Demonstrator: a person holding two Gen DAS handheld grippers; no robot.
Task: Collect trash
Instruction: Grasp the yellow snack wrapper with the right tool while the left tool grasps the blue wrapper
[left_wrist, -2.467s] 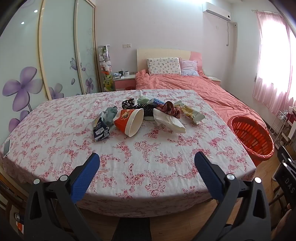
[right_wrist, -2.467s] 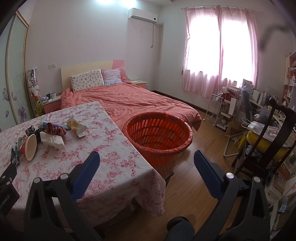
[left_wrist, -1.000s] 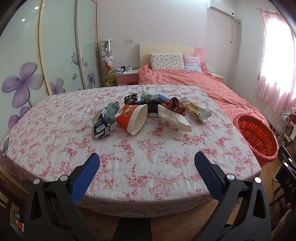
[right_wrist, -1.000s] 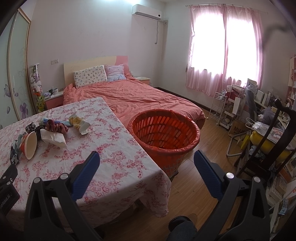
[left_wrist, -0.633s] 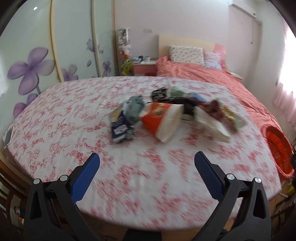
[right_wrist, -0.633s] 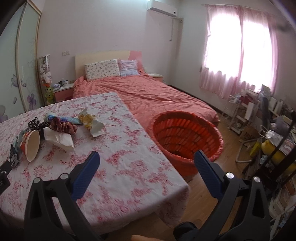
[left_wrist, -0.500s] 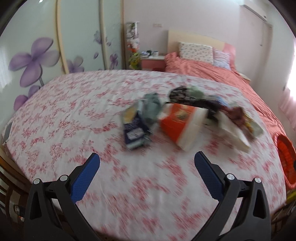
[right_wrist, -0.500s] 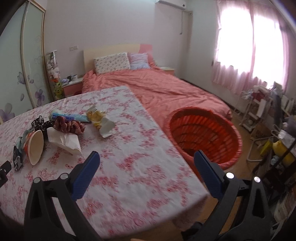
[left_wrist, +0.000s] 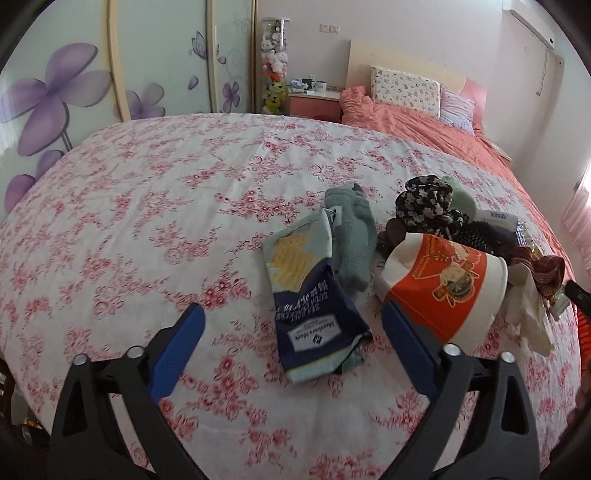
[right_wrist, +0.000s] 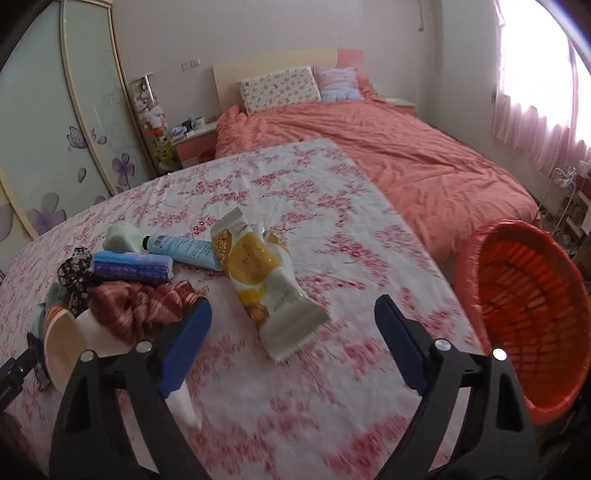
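left gripper (left_wrist: 291, 332) jaws wide, just been closing a little, straddling dark snack bag (left_wrist: 314, 295) mid-table; right gripper (right_wrist: 293, 325) likewise over yellow wrapper (right_wrist: 258, 273). approach step. next: drop, pinch, carry to orange basket (right_wrist: 524, 295) off table's right edge.

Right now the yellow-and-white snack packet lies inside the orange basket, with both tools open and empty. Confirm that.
Not quite. The right wrist view shows the yellow-and-white snack packet lying on the floral tablecloth, not inside the orange basket, which stands beside the table. The left tool and right tool are open and empty.
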